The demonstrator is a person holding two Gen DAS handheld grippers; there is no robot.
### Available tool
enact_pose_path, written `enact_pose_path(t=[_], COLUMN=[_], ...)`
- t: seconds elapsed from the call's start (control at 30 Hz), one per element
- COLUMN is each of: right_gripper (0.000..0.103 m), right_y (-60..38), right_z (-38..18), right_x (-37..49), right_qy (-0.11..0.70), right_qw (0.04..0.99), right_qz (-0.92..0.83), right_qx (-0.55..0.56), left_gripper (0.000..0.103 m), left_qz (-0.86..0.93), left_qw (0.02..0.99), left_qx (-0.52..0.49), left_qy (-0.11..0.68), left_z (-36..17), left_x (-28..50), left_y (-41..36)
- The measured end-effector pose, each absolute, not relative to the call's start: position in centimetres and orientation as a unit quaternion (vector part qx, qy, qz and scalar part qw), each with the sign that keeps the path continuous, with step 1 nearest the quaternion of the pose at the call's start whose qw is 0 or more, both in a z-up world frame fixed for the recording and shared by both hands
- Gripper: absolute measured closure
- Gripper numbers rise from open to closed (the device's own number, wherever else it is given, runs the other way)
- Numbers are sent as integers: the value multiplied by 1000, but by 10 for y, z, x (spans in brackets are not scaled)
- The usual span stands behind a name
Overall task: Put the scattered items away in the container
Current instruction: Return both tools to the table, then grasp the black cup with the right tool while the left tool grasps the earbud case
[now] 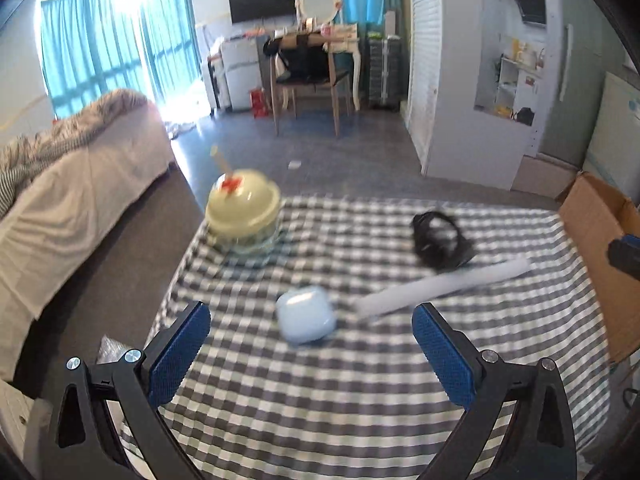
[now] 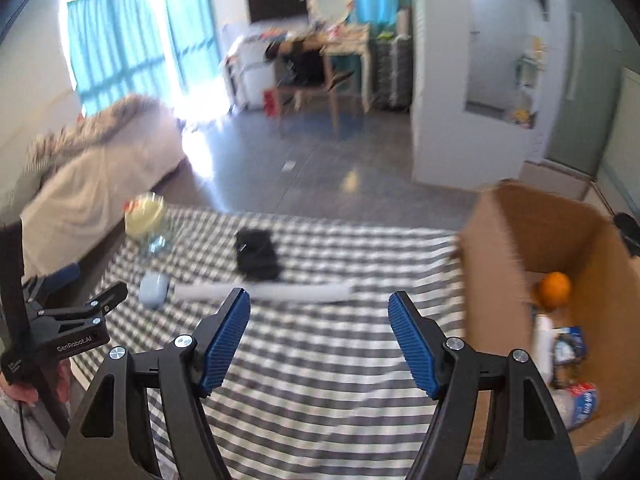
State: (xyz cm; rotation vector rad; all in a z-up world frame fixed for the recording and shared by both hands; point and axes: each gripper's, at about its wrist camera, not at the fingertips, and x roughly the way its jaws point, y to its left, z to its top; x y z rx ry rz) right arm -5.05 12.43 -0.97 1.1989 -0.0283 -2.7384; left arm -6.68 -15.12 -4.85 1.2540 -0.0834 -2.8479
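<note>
Both grippers, left (image 1: pixel 312 344) and right (image 2: pixel 319 330), are held wide apart, empty, above the checked cloth (image 1: pixel 320 392); 1 orange (image 2: pixel 554 289) is seen inside the cardboard box (image 2: pixel 500 248).

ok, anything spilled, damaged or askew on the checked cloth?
Nothing spilled or visibly broken. The pale blue rounded case, white paper roll and black bundle still lie loose outside the cardboard box; the cloth is rumpled.

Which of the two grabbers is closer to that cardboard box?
Right. The right gripper hangs open beside the cardboard box; the left gripper is across the table, over the pale blue case.
</note>
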Motion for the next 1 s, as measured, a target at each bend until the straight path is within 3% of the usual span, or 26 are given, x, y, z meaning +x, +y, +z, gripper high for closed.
enact_pose_path(t=[0.57, 1.0], right_gripper=[32, 32], right_y=[13, 5], right_z=[-63, -117], right_x=[-156, -210], right_qy=[99, 101], right_qw=[140, 122], right_qz=[-875, -846], right_qx=[454, 508], left_gripper=[0, 0], left_qz=[-902, -898], left_qw=[-10, -1], left_qx=[431, 440], left_qy=[-9, 1], left_z=[-95, -103], left_x=[-110, -119], left_y=[-156, -168])
